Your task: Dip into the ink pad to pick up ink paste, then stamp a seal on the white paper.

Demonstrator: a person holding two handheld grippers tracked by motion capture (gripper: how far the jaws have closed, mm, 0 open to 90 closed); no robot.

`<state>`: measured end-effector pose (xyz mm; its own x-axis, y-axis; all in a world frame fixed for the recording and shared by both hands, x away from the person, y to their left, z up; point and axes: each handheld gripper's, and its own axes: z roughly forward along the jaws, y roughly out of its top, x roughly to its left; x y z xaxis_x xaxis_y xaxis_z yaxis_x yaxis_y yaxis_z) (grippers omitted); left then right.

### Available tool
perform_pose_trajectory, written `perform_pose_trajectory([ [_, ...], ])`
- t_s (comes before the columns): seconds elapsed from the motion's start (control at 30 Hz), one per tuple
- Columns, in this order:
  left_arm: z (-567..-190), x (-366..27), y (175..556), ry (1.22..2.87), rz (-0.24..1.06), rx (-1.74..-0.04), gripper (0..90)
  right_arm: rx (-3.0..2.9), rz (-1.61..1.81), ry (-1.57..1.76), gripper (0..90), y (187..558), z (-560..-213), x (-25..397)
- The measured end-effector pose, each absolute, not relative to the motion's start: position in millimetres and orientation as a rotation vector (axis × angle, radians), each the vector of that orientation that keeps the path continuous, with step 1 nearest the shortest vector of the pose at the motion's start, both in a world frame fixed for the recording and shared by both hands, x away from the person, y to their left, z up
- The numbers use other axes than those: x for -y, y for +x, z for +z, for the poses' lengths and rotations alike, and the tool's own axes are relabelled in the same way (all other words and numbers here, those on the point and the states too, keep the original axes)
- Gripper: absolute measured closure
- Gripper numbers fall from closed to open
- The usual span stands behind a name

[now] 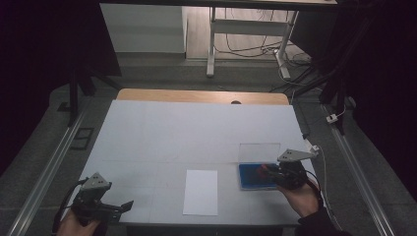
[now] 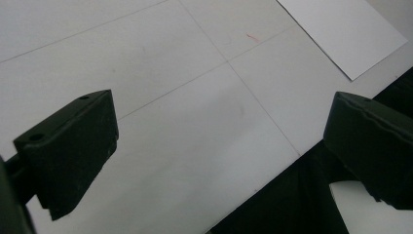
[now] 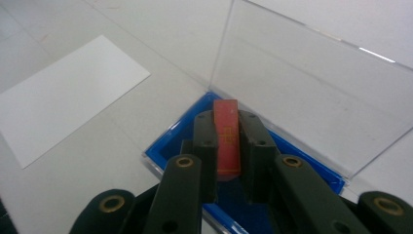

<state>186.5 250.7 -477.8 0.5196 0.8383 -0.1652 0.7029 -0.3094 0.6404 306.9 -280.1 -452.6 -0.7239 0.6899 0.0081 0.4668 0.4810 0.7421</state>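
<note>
On a white table (image 1: 162,132), right gripper (image 3: 227,146) clamped on a red block (image 3: 227,136) over the blue tray (image 3: 170,139), lid (image 3: 302,87) up, so halfway maybe: grabbed, not placed, left gripper (image 2: 219,141) wide open, idle near paper (image 1: 200,191).

A dim lab or test room, set up for recording handwork. A wooden table (image 1: 201,96) is covered in white sheeting (image 1: 196,132) ruled with thin grid lines, which run under and ahead of the left gripper's (image 2: 219,146) parted jaws. Metal rails (image 1: 46,169) flank the table on a grey carpeted floor (image 1: 162,73). Well beyond the jaws, at the far end, stands a white desk frame (image 1: 246,29) with loose cables (image 1: 255,49) trailing under it, and a white cabinet (image 1: 142,27). Dark stands (image 1: 78,81) and black drapes close in on both sides.
</note>
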Motion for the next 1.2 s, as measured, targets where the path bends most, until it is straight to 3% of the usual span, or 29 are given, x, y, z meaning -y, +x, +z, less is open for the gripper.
perform_pose_trajectory([
  [1.2,-478,-252,187,2.087,0.25,-1.248,0.0,-2.538,1.229,0.911,79.9,305,-447,242],
])
